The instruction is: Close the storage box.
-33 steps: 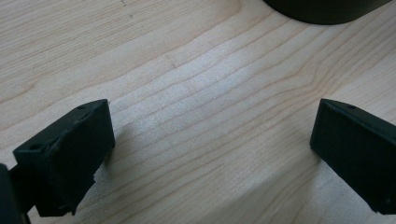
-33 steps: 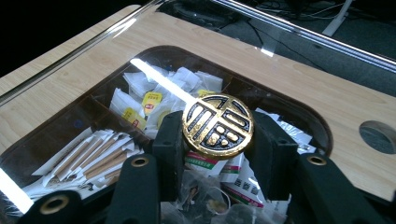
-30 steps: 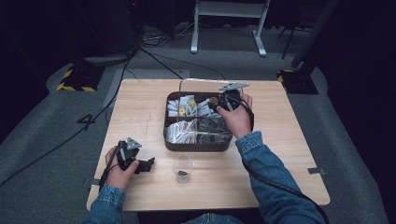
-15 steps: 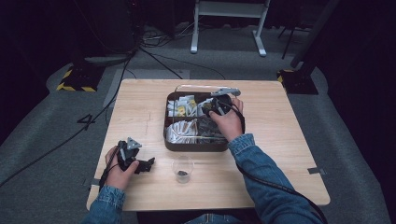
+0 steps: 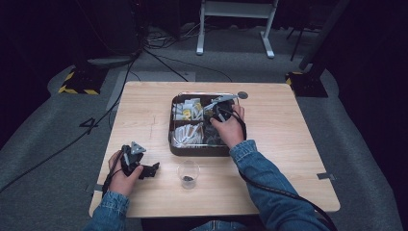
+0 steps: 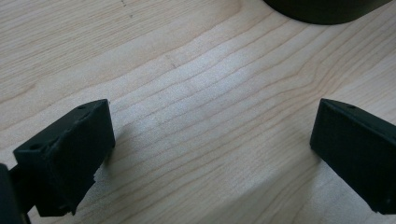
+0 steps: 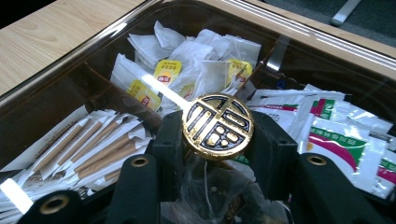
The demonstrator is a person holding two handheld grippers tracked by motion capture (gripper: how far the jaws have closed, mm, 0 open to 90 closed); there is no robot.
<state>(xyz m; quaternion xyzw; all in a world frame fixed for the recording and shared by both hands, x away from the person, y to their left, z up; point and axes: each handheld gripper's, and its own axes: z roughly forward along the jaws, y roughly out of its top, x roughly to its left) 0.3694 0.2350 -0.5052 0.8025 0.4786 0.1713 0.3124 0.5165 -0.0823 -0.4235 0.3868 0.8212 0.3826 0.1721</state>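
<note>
A dark compartment box (image 5: 173, 144) stands mid-table, holding yellow-tagged tea bags (image 7: 187, 60), paper-wrapped sticks (image 7: 88, 149) and green-and-pink sachets (image 7: 341, 135). A clear lid with a round gold knob (image 7: 218, 126) lies over it. My right gripper (image 7: 219, 140) is shut on that knob, over the box's middle (image 5: 215, 114). I cannot tell whether the lid rests on the box or hangs just above it. My left gripper (image 5: 153, 169) lies on the table at the front left, open, with bare wood between its jaws (image 6: 210, 154).
A small clear cup (image 5: 188, 173) with something dark in it stands in front of the box, right of the left gripper. A dark rounded edge (image 6: 327, 9) shows beyond the left jaws. Cables cross the grey floor (image 5: 159, 57) behind the table.
The right hand has moved left and down from the box's far right corner to over its middle, still holding the knob. The left hand has stayed put.
</note>
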